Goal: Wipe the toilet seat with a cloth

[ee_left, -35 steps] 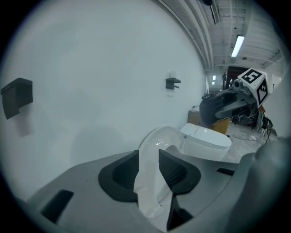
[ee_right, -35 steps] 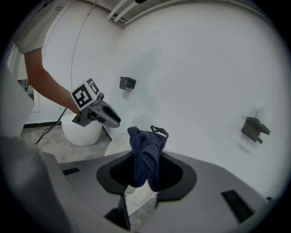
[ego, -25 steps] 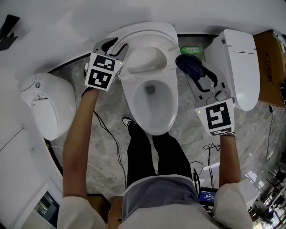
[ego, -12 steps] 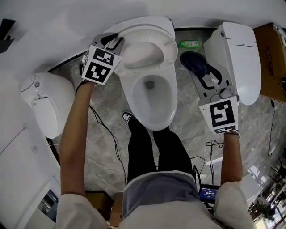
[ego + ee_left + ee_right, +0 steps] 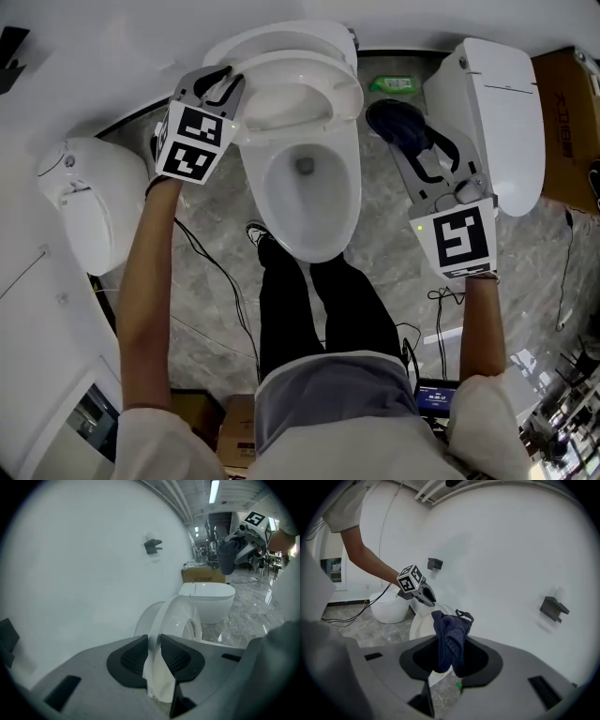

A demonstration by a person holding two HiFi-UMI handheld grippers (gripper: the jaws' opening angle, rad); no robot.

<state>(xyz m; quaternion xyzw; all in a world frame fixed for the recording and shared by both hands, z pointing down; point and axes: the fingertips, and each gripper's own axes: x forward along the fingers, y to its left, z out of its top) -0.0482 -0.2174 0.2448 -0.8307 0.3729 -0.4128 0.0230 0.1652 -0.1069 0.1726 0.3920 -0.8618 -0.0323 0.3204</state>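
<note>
My left claw (image 5: 152, 660) is on it now: the jaws have just been closing, and both ribbed black pads pinch the thin edge of the white plastic toilet seat (image 5: 177, 618) that stands between them. From the head view that claw (image 5: 225, 86) sits at the seat's (image 5: 349, 94) back left rim, and the oval ring is tilted up off the white ceramic toilet bowl (image 5: 281, 211).

Over to my right claw (image 5: 450, 660): its jaws are clamped on a dark blue knitted cloth (image 5: 451, 641), bunched and sticking up above the pads. In the head view this claw (image 5: 412, 141) hangs to the right of the bowl, cloth (image 5: 398, 120) in the air over the grey marbled floor (image 5: 216, 309), apart from the seat, between my toilet and the white neighbouring toilet (image 5: 497, 122) on the right. Another white toilet (image 5: 80, 202) stands off to the left.
</note>
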